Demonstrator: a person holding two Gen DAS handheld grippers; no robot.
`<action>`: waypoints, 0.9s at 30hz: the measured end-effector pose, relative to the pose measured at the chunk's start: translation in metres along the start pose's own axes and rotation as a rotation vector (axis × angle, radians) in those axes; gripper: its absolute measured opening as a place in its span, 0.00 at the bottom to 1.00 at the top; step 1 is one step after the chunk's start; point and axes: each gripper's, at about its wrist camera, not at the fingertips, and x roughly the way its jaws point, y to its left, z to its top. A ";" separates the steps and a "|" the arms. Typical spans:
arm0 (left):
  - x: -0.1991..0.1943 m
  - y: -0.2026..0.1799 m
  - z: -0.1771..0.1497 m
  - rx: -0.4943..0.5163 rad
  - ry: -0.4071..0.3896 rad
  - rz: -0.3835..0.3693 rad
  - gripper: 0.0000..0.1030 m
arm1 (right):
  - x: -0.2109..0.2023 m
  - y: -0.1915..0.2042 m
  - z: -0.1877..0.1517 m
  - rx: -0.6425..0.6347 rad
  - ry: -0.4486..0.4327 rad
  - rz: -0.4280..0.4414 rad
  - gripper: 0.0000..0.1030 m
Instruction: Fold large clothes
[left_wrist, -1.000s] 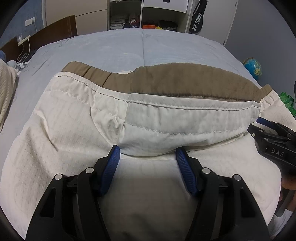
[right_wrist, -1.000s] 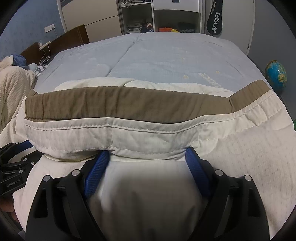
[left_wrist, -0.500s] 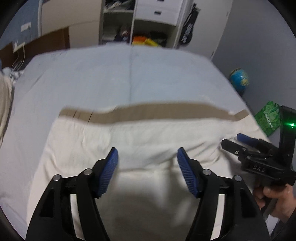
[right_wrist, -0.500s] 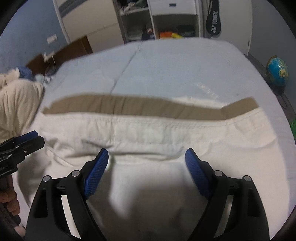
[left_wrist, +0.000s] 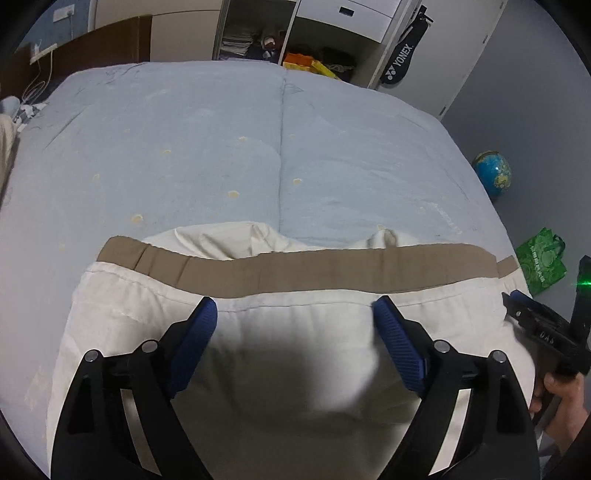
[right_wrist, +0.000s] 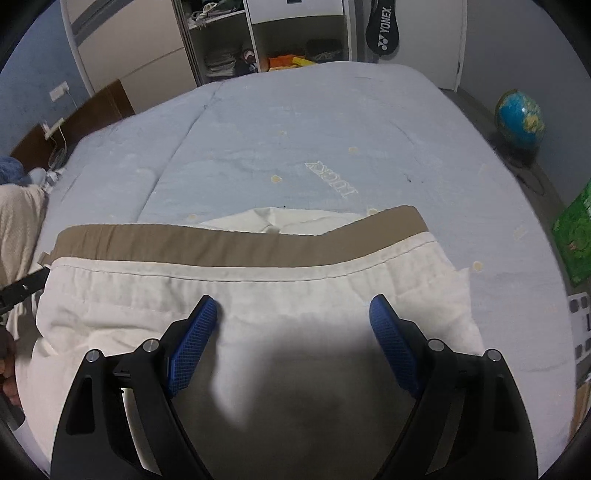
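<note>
A cream garment (left_wrist: 288, 325) with a tan band (left_wrist: 332, 269) along its far edge lies folded on the near part of the light blue bed (left_wrist: 221, 147). It also shows in the right wrist view (right_wrist: 258, 291), with its tan band (right_wrist: 207, 243). My left gripper (left_wrist: 295, 325) is open and empty above the garment's near part. My right gripper (right_wrist: 293, 321) is open and empty above the same garment. The right gripper's body (left_wrist: 543, 332) shows at the right edge of the left wrist view. A cream fold (right_wrist: 280, 221) sticks out beyond the band.
A shelf unit (right_wrist: 258, 48) and a racket bag (right_wrist: 382, 26) stand beyond the bed. A globe (right_wrist: 519, 118) and a green bag (left_wrist: 539, 254) are on the floor at the right. A cream blanket (right_wrist: 18, 221) and a headboard (right_wrist: 74, 114) are at the left.
Both grippers have let go of the garment's edge and pulled back and up. The garment has dropped flat onto the bed, its tan band now farther from the fingers.
</note>
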 end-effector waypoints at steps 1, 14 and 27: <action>0.001 0.006 0.000 -0.022 0.005 -0.025 0.82 | 0.001 -0.004 0.000 0.012 -0.001 0.019 0.79; -0.090 0.040 -0.059 0.033 -0.095 -0.021 0.77 | -0.075 -0.031 -0.042 -0.007 -0.126 0.072 0.79; -0.096 0.100 -0.137 -0.061 -0.034 0.096 0.62 | -0.094 -0.084 -0.127 0.034 -0.074 -0.009 0.79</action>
